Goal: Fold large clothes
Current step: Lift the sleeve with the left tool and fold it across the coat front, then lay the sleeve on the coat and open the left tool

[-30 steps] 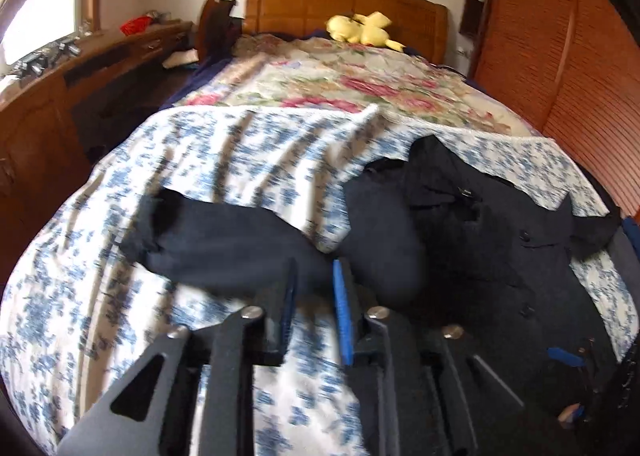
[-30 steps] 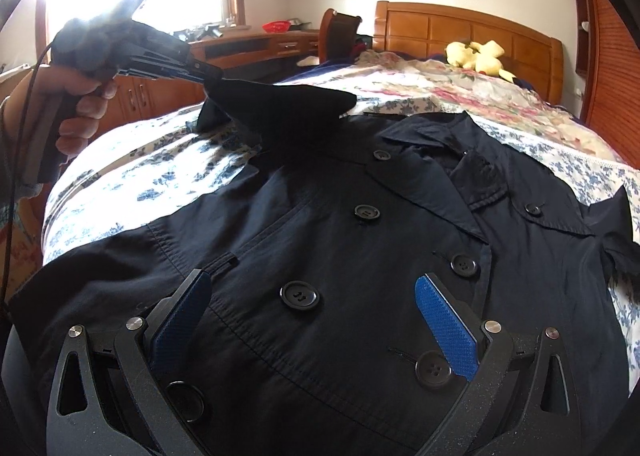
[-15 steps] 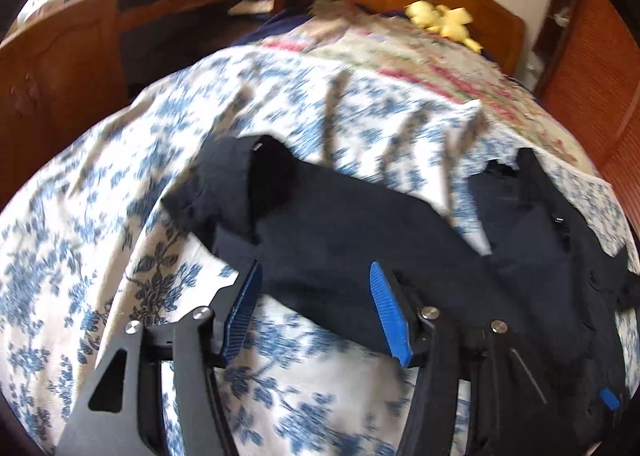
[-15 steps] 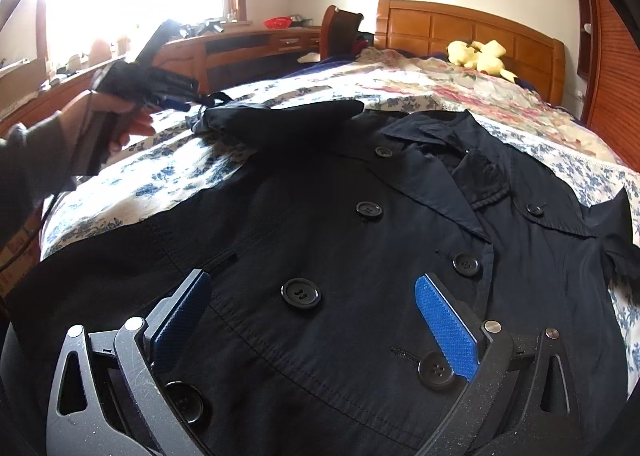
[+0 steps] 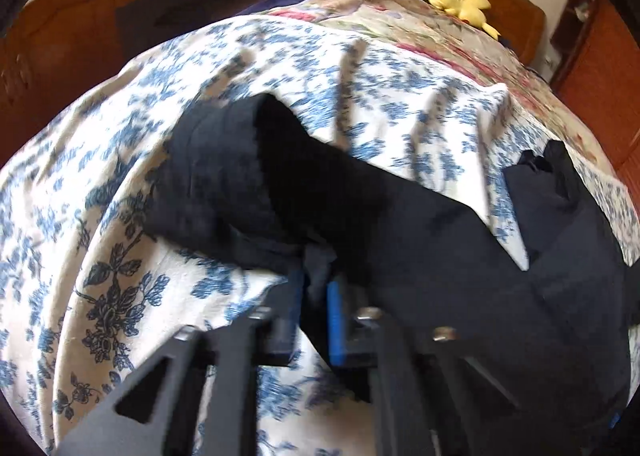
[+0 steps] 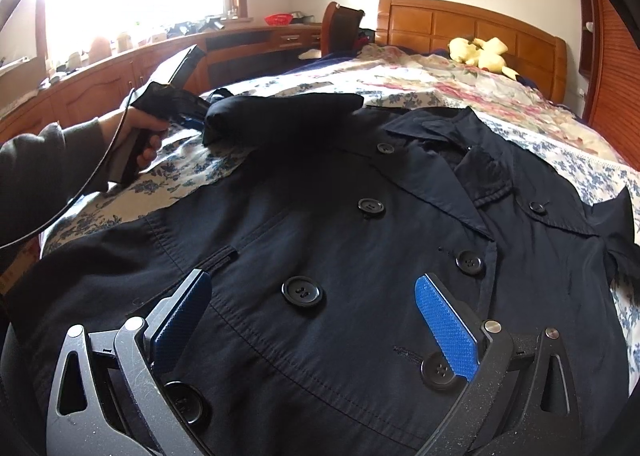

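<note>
The coat (image 6: 360, 256) lies front-up and buttoned on the bed (image 6: 208, 171), collar toward the headboard (image 6: 472, 23). The sleeve (image 5: 304, 199) extends sideways from the body across the blue-flowered sheet (image 5: 100, 248), cuff end outermost.

The left gripper (image 5: 314, 296) has its jaws together, clamped on a fold of the sleeve near the cuff. In the right wrist view the left hand (image 6: 140, 131) holds the tool at the sleeve end, low over the sheet.

The right gripper (image 6: 316, 320) has its jaws wide apart, hovering over the coat front; a button (image 6: 303, 292) lies between the fingers. Contact with the cloth cannot be determined.

Open sheet surrounds the sleeve on the cuff side and toward the headboard. The near hem of the coat reaches the bed edge. A floral quilt (image 6: 440, 83) covers the far half of the bed, with a yellow plush (image 6: 480, 51) against the headboard. A wooden counter (image 6: 120, 75) runs along the left side of the bed; a wooden wardrobe (image 6: 616, 95) stands at the right.
</note>
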### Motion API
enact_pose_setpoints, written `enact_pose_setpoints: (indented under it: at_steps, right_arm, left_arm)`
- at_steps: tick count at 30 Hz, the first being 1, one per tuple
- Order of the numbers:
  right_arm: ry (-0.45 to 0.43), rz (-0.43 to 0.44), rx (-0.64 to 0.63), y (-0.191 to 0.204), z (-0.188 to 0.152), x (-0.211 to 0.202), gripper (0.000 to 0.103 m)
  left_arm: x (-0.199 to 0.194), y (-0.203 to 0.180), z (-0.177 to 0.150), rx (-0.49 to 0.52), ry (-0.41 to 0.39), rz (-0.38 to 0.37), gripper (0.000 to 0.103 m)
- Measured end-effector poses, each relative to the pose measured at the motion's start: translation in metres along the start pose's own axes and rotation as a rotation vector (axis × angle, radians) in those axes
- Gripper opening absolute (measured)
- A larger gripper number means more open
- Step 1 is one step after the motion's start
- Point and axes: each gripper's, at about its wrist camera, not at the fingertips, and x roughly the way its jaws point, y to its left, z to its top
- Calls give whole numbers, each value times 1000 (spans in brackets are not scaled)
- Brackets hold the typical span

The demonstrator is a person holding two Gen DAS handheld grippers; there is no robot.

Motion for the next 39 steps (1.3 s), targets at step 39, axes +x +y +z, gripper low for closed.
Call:
enact_pose_setpoints:
  at_steps: [39]
  right_arm:
    - [-156,-171,140,-106,-12,-117,103]
  left_arm:
    - [-255,-232,-188,494,-247,-308,25]
